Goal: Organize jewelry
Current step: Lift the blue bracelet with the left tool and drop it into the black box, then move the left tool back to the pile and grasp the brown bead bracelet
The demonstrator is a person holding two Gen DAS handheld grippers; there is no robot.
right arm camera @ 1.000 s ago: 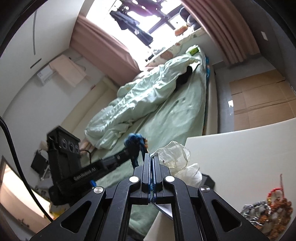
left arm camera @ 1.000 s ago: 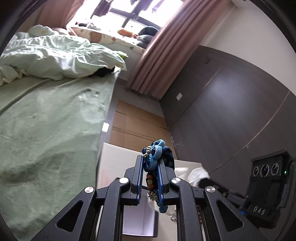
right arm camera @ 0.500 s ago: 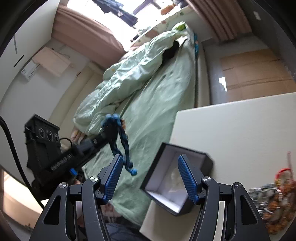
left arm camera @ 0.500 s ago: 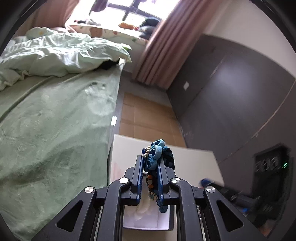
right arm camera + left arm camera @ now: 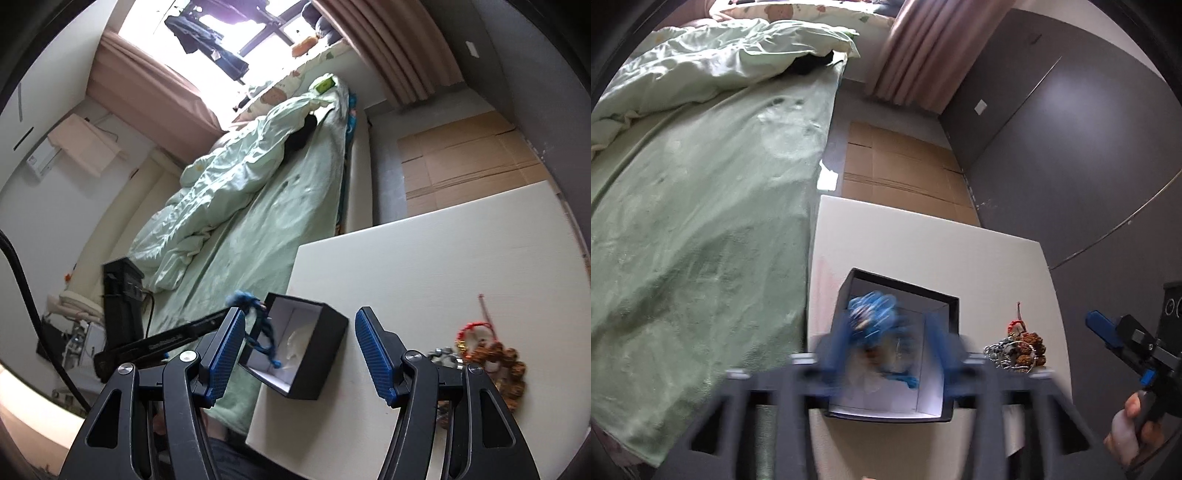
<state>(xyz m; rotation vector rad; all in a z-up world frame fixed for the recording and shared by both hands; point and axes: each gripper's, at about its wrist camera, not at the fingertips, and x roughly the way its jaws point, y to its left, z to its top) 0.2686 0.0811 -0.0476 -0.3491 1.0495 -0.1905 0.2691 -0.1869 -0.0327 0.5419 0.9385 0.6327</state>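
A black box with a white lining (image 5: 934,314) (image 5: 325,347) stands open at the near left corner of the white table (image 5: 923,236) (image 5: 443,266). My left gripper (image 5: 888,350), blurred by motion, has its fingers spread apart over the box. A blue beaded bracelet (image 5: 871,317) (image 5: 258,325) hangs between them over the box opening; it looks loose. My right gripper (image 5: 299,354) is open and empty, a little back from the box. A heap of brown and silver bead jewelry (image 5: 1019,347) (image 5: 491,362) lies on the table right of the box.
A bed with green sheets (image 5: 701,206) (image 5: 280,206) runs along the table's left edge. Flattened cardboard (image 5: 897,162) covers the floor beyond the table. A dark wall (image 5: 1071,147) stands on the right. A person's hand (image 5: 1134,435) holds the right gripper.
My left gripper has opened from shut on the blue bracelet and moved down over the box. My right gripper opened, let go of the clear plastic, and drew back.
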